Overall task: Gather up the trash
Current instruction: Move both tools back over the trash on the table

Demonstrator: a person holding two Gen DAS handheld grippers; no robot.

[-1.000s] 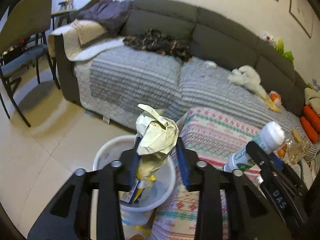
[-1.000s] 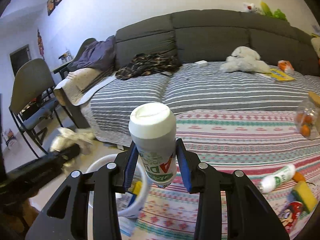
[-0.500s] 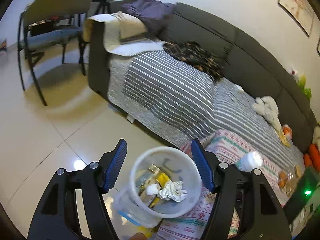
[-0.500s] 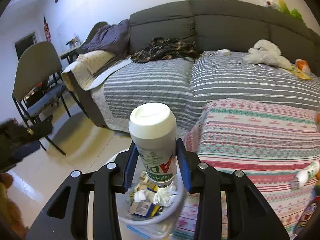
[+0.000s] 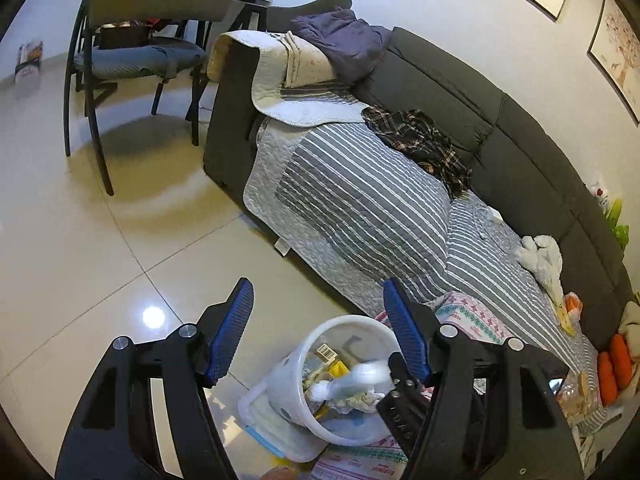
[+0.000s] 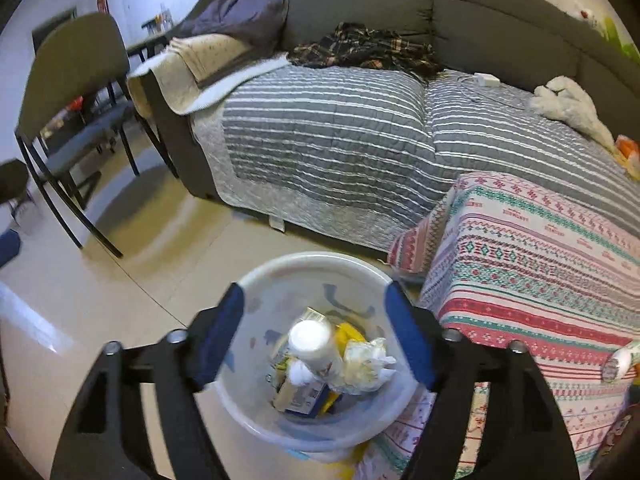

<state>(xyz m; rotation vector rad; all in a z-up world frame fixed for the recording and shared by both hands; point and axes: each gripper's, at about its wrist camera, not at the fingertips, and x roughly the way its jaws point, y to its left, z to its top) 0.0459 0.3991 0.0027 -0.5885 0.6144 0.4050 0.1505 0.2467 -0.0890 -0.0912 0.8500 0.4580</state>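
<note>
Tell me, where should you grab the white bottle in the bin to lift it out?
Grip the white-capped bottle just below its cap, coming straight down from above. It stands nearly upright in the bin with the cap up, and trash crowds its lower body, so only the top is free.

A translucent white plastic bin (image 6: 320, 432) is stood on the tiled floor (image 6: 120, 280), before a dark grey fabric sofa (image 6: 480, 12) and just left of a patterned striped cloth (image 6: 540, 264). In the bin are seen a white-capped cylindrical bottle (image 6: 314, 346), crumpled paper (image 6: 366, 364) to its right, and a box (image 6: 298, 394). A metal-legged chair (image 6: 68, 92) is placed left of the sofa.
</note>
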